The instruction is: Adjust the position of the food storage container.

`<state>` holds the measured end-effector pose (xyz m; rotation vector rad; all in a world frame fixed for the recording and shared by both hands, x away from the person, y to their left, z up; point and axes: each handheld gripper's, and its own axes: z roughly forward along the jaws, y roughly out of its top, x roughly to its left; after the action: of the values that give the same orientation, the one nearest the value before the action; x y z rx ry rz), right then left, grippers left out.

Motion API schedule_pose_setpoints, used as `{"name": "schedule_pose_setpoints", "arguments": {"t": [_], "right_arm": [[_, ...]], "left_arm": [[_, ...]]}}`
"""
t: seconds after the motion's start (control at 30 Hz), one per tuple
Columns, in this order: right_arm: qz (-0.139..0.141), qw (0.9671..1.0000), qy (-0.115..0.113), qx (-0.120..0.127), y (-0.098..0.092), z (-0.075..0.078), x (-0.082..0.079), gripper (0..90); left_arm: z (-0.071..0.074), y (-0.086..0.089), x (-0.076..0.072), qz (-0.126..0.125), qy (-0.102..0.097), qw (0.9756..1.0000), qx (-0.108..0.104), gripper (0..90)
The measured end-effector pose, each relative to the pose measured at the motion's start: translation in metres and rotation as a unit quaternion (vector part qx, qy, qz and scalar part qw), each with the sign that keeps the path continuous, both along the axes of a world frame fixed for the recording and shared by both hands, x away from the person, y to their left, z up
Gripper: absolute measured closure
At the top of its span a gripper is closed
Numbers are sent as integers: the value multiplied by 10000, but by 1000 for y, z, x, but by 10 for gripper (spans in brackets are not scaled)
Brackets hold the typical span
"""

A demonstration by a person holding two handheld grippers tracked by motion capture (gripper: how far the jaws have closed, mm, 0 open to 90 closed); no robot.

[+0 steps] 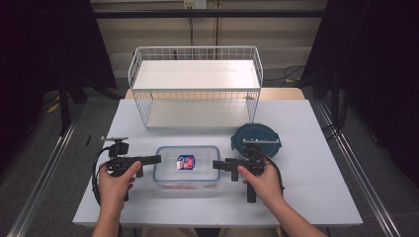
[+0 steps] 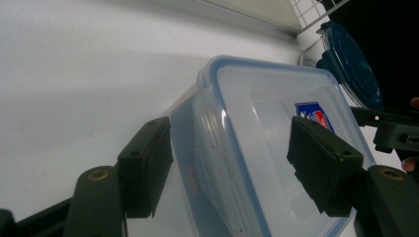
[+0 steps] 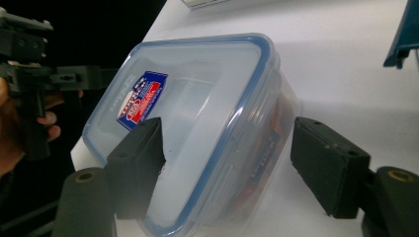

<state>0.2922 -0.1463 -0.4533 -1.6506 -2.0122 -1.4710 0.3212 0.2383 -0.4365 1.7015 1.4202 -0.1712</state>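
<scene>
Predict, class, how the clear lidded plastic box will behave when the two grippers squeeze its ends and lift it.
The clear box looks rigid, so it should probably keep its shape. Its smooth, glossy walls may slip between the pads. It sits low and flat on the table, so it is unlikely to tip, and with little visibly inside it seems light.

Seen along the left gripper, the two black jaws straddle the near end of a clear plastic container with a blue-rimmed lid, one jaw beside its wall, the other over the lid. A red-and-blue label sits on the lid. Beyond, near the tabletop's far edge, lies a round dark-blue lid.
</scene>
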Motion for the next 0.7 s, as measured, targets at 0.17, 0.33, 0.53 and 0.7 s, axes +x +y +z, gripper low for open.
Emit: {"name": "schedule_pose_setpoints", "arguments": {"t": [0.17, 0.33, 0.53, 0.7], "right_arm": [[-48, 9996, 206, 210, -1, -3, 1, 341], [-26, 9987, 415, 304, 1, -7, 1, 365], [-3, 9976, 568, 396, 4, -10, 1, 396], [-56, 9960, 747, 492, 3, -12, 2, 415]], "left_arm": [[-6, -1, -1, -51, 97, 9999, -34, 338], [-11, 0, -3, -55, 200, 9996, -184, 361], [-14, 3, -4, -68, 247, 9990, -363, 369], [-17, 3, -4, -134, 285, 9983, -487, 344]]}}
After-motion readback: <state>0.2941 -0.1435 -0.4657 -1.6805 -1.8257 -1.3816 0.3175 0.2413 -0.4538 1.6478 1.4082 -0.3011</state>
